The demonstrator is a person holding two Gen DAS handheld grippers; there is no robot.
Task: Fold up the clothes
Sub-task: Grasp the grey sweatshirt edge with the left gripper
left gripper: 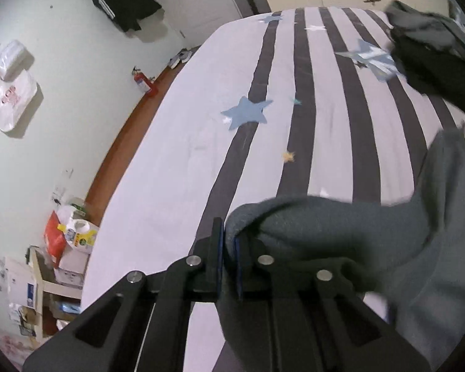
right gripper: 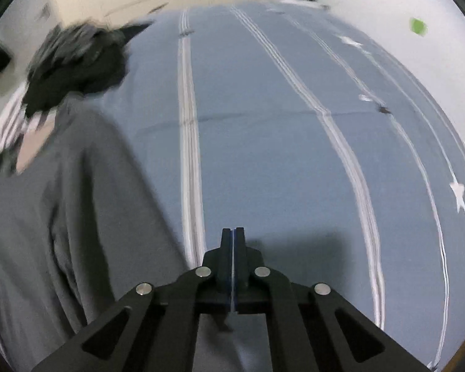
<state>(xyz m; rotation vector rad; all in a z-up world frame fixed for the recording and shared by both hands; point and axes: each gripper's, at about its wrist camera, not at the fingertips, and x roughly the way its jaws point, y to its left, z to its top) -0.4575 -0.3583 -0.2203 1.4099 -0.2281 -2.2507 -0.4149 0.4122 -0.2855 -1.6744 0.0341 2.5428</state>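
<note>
Now mid-fold: left gripper (left gripper: 229, 238) pinched tight on a bunched edge of the grey garment (left gripper: 341, 226) at lower right above the striped bedspread (left gripper: 176, 161), right gripper (right gripper: 233, 235) closed, apparently empty; next, probably carrying that edge across and laying it flat.

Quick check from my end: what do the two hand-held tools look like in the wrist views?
Both look alike. The left tool and the right tool are matte black, with angular arms that have triangular cut-outs, round silver pins at the joints, and two narrow black fingers lined with blue pads. No cables, markings or sleeves show.
</note>
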